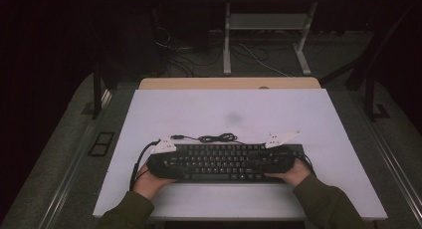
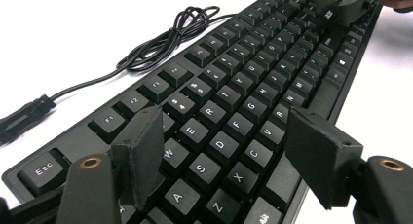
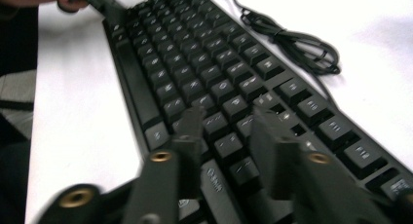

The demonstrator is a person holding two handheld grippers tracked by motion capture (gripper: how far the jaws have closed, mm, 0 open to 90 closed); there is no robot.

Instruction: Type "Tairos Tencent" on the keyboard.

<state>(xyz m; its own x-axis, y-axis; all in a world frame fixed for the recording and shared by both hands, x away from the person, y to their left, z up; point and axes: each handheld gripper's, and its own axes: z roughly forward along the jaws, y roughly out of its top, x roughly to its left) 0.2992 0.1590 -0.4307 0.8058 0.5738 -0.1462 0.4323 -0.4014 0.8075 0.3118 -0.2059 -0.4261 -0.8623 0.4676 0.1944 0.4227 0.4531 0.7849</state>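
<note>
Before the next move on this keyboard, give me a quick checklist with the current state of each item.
1. Keyboard lies flat on the white table: ok.
2. Left gripper open over the left-hand letter keys, nothing between its jaws: ok.
3. Right gripper jaws apart over the keys at the right end, gripping nothing: ok.
4. Whether either gripper's pads touch the keycaps: cannot tell.
5. Cable coiled behind the keyboard, away from both grippers: ok.
6. Plug lies loose on the table, unconnected: ok.
</note>
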